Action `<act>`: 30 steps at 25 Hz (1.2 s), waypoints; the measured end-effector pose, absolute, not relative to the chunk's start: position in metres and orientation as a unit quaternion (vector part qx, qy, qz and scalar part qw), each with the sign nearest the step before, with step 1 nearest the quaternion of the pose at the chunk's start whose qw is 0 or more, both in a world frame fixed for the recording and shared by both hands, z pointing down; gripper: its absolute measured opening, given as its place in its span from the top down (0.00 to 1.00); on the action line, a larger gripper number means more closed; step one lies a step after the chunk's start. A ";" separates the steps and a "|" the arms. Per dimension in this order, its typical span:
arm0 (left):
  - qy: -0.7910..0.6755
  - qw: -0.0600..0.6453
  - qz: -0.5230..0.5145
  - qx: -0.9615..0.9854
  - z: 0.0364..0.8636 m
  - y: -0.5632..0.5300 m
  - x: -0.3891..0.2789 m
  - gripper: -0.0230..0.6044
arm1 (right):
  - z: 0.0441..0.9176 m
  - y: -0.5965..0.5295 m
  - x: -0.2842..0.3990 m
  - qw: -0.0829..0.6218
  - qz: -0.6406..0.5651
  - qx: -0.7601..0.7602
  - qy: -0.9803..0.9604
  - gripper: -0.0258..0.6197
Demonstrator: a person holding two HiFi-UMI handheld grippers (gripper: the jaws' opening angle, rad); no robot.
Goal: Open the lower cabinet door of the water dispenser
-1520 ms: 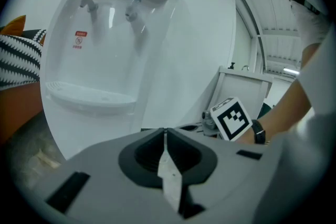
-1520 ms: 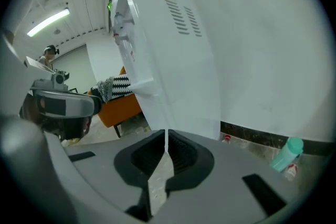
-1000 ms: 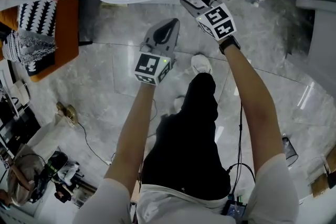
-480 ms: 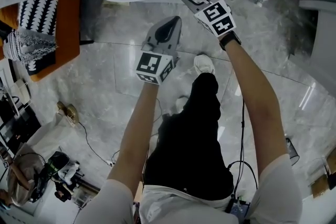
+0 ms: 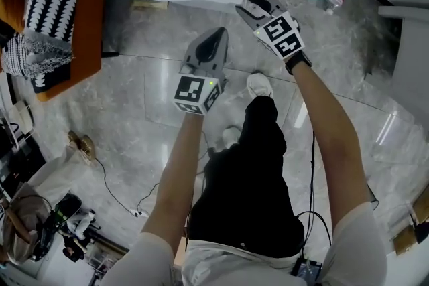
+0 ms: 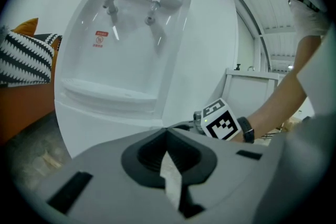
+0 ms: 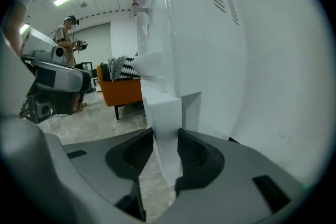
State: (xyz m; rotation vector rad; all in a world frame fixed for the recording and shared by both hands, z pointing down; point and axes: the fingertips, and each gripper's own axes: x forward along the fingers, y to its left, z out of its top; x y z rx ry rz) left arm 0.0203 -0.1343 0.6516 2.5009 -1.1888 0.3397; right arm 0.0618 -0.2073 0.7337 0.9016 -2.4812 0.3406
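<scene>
Straight ahead: left arm (image 5: pixel 179 164), right arm (image 5: pixel 327 124).

Head view looks steeply down onto the grey marble floor (image 5: pixel 120 110). Left gripper view faces the front of the white plastic water dispenser (image 6: pixel 121 60), near. Right gripper view looks along its side, hard against its white lower door (image 7: pixel 165 128). All share the dispenser.

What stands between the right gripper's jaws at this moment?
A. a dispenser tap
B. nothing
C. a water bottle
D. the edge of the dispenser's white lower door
D: in the right gripper view, the right gripper, whose jaws have just been closing, has the white lower door edge between its pads, and both pads touch it.
</scene>
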 end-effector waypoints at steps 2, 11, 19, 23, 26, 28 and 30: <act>-0.423 0.179 0.119 0.880 0.648 -0.130 0.014 0.96 | 0.734 -0.202 0.058 0.245 0.129 0.333 -0.901 0.73; -0.446 0.199 0.103 0.867 0.631 -0.095 -0.017 0.96 | 0.735 -0.167 0.049 0.270 0.153 0.338 -0.888 0.73; -0.465 0.212 0.098 0.854 0.619 -0.069 -0.052 0.96 | 0.737 -0.131 0.025 0.301 0.169 0.316 -0.884 0.72; -0.484 0.210 0.091 0.845 0.612 -0.063 -0.071 0.96 | 0.737 -0.113 0.011 0.324 0.163 0.291 -0.886 0.73; -0.498 0.209 0.089 0.837 0.607 -0.054 -0.085 0.96 | 0.736 -0.092 -0.011 0.342 0.146 0.251 -0.894 0.89; -0.503 0.207 0.089 0.834 0.604 -0.048 -0.094 0.96 | 0.736 -0.075 -0.033 0.345 0.140 0.218 -0.902 0.89; -0.514 0.207 0.088 0.828 0.601 -0.043 -0.109 0.96 | 0.736 -0.061 -0.056 0.344 0.139 0.192 -0.908 0.89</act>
